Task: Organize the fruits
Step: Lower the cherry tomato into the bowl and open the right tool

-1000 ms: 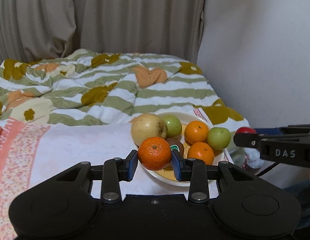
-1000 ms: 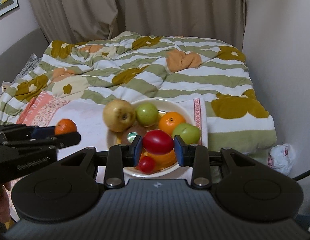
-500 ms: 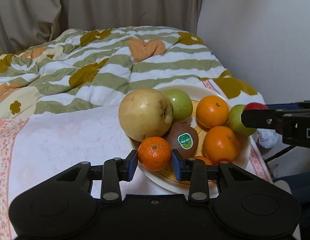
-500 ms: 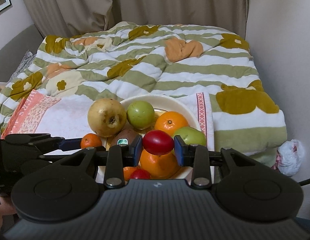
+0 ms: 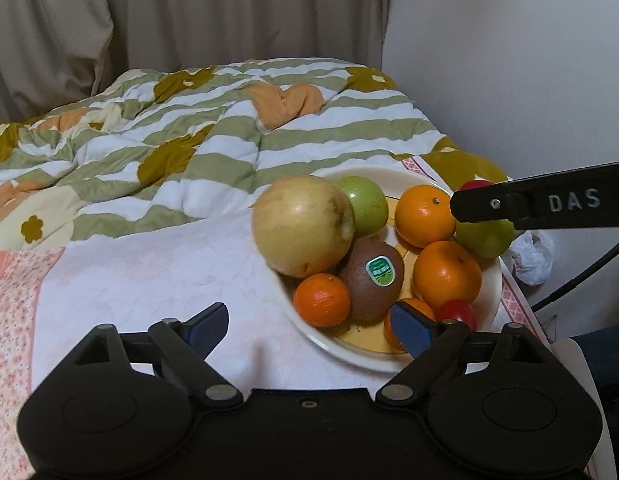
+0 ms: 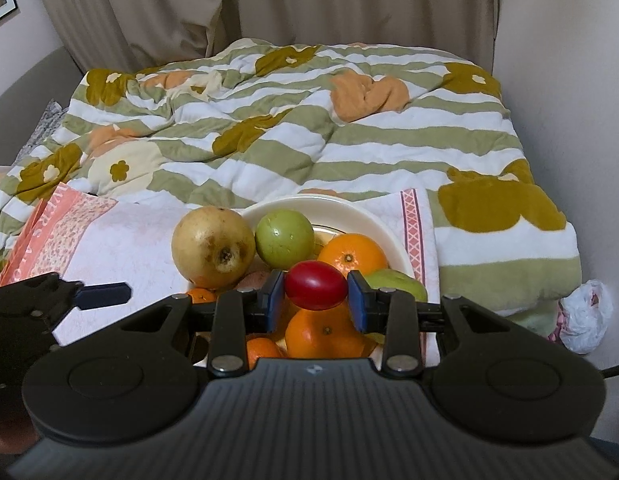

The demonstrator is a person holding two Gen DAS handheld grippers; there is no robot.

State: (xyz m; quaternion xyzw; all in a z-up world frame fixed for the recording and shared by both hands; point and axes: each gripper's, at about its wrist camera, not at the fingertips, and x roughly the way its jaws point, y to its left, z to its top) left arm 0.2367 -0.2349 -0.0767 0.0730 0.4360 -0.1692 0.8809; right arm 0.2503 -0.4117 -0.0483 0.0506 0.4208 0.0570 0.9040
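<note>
A cream plate on a white cloth holds a large yellow pear, a kiwi, green apples, oranges and a small red tomato. A small mandarin rests at the plate's near edge, just beyond my left gripper, which is open and empty. My right gripper is shut on a red tomato and holds it above the plate's fruit, over an orange. The right gripper also shows in the left wrist view.
A rumpled striped quilt covers the bed behind the plate. A wall stands close on the right, curtains behind. A white plastic bag lies low by the bed's right edge. A pink patterned cloth lies to the left.
My left gripper opened and let go of the mandarin, which now rests on the plate. My right gripper moved closer over the plate, still holding the red tomato.
</note>
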